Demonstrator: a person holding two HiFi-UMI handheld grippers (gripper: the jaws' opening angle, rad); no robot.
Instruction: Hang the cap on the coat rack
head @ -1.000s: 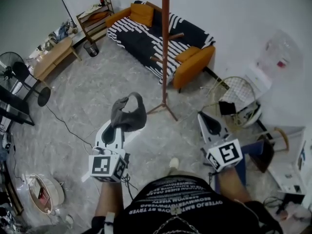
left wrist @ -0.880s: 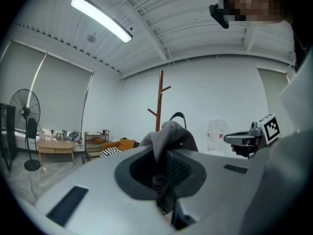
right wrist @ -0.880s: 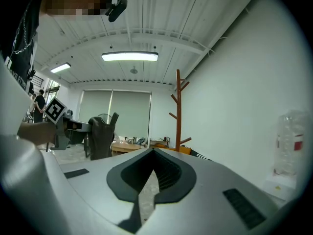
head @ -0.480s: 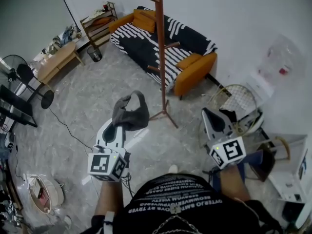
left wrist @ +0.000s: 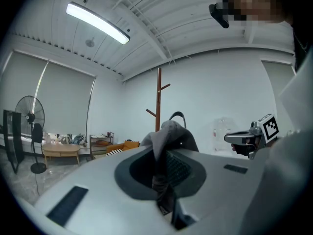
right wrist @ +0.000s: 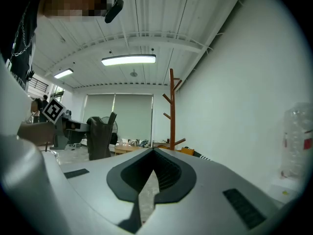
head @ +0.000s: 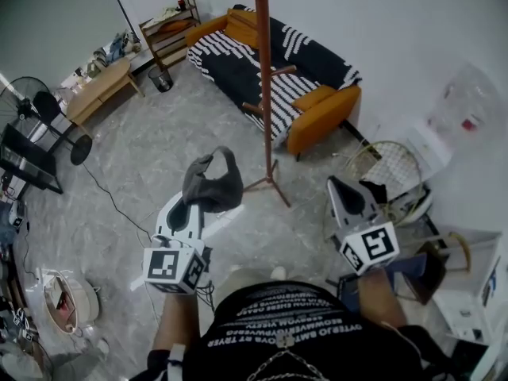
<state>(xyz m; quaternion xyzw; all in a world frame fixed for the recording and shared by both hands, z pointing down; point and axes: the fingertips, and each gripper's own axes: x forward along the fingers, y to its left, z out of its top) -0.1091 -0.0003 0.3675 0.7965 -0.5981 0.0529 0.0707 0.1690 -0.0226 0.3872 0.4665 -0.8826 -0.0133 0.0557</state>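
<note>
My left gripper (head: pixel 193 213) was clamped on the grey cap (head: pixel 210 182), the fabric pinched between the jaws and bunched upright above them, just left of centre in the head view. In the left gripper view the cap (left wrist: pixel 168 141) stood in front of the brown coat rack (left wrist: pixel 159 102), well apart from it. My right gripper (head: pixel 340 187), at the lower right, had its jaws together with nothing between them. The coat rack (head: pixel 263 78) rose at the upper middle, before the striped sofa (head: pixel 262 62). Each marker cube (head: pixel 171 268) bore only black-and-white squares, no letters. White print ran across my black shirt (head: pixel 286 328), too warped to read. The red label on the water jug (head: pixel 464 101) was too small to read.
</note>
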